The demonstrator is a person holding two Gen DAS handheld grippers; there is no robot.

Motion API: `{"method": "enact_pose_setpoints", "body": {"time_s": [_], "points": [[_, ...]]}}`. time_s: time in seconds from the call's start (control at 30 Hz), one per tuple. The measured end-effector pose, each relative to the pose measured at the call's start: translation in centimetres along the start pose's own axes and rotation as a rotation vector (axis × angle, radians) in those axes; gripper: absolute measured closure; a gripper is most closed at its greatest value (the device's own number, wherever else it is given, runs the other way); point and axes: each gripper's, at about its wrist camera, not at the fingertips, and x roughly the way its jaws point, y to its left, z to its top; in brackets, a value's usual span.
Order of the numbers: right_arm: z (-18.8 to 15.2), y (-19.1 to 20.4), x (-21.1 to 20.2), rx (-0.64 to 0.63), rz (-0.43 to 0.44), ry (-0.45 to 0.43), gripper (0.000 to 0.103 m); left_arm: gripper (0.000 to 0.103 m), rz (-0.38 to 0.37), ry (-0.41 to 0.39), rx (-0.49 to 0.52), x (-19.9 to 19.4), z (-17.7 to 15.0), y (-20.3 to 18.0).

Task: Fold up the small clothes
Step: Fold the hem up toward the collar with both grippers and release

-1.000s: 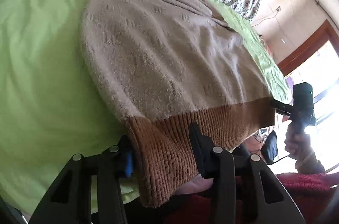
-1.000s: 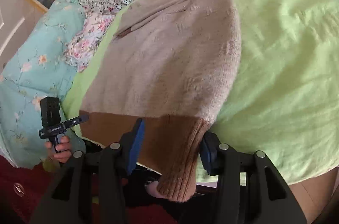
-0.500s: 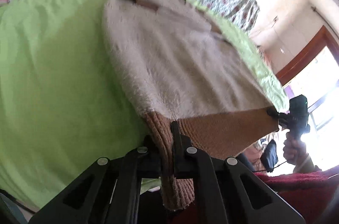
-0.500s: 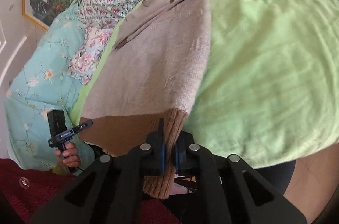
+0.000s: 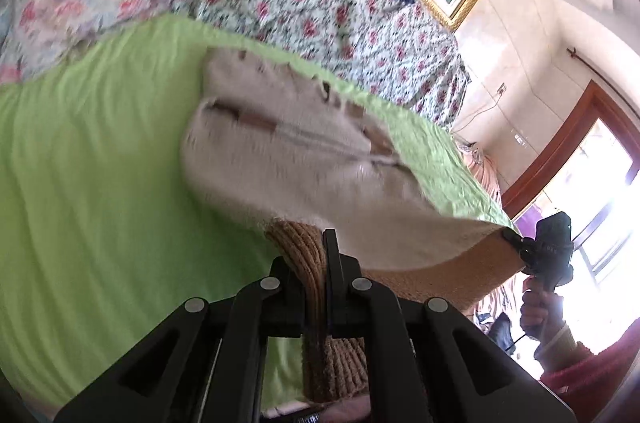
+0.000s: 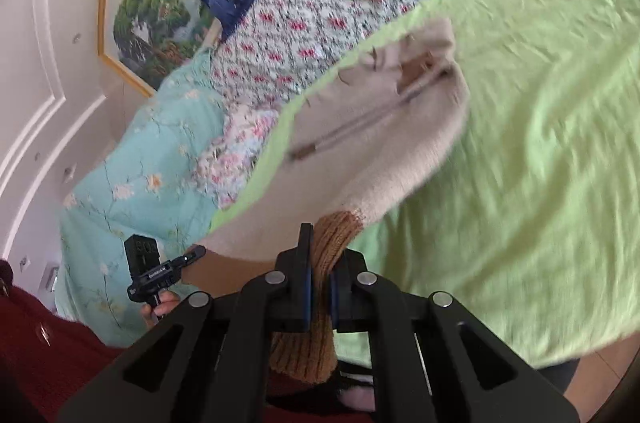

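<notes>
Both grippers, left (image 5: 316, 287) and right (image 6: 320, 287), now clamped on the brown ribbed hem (image 5: 308, 255), have lifted the beige sweater's (image 5: 288, 159) lower half off the green bedsheet (image 5: 92, 191): fold-over toward the collar apparently begun.

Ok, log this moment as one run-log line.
left gripper: shut on sweater hem | right gripper: shut on hem | hem raised off green sheet

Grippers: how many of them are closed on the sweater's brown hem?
2. The left gripper clamps one corner of the hem of the sweater, the right gripper the other corner.
</notes>
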Motion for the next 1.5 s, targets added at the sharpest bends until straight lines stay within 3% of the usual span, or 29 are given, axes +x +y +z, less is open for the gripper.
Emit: {"method": "enact_pose_setpoints", "body": {"time_s": [0.17,0.37,0.57,0.8,0.97,1.07,1.1,1.17,1.23,1.27,1.3,1.4,1.5], "points": [[4.9,0.3,2.6,-0.035,-0.018,-0.046,0.096,0.098,0.037,-0.065,0.040,2.6,6.3,-0.1],[12.9,-0.4,7.6,-0.073,-0.105,-0.101,0.096,0.098,0.102,-0.107,0.077,7.8,14.1,0.0],[19.6,-3.9,14.0,-0.026,-0.190,-0.106,0.096,0.098,0.178,-0.041,0.044,16.9,20.7,2.9],[24.3,-8.8,21.7,0.024,-0.290,-0.066,0.096,0.098,0.259,0.047,0.010,26.2,24.4,7.3],[25.2,-12.2,25.9,0.044,-0.376,-0.015,0.094,0.093,0.283,0.126,-0.034,31.3,24.2,10.4],[25.0,-14.2,27.6,0.082,-0.398,0.028,0.093,0.089,0.270,0.157,-0.056,32.1,23.1,11.2],[24.9,-14.3,27.5,0.087,-0.393,0.028,0.093,0.085,0.260,0.159,-0.057,31.7,22.6,11.2],[24.6,-13.9,26.3,0.090,-0.366,0.002,0.088,0.062,0.254,0.148,-0.033,30.3,21.5,10.5],[24.3,-13.1,24.8,0.078,-0.364,-0.035,0.072,0.055,0.245,0.133,-0.005,28.6,20.2,9.3],[24.0,-12.4,23.6,0.061,-0.374,-0.064,0.061,0.055,0.237,0.132,0.010,27.9,19.6,8.6],[23.8,-11.8,22.9,0.047,-0.371,-0.081,0.058,0.055,0.228,0.134,0.025,27.1,18.7,7.9],[22.3,-10.1,21.4,0.018,-0.347,-0.079,0.058,0.055,0.190,0.155,0.068,26.1,16.5,5.5],[20.2,-8.0,22.3,-0.049,-0.285,-0.004,0.058,0.055,0.144,0.213,0.103,27.2,14.7,3.3]]}}
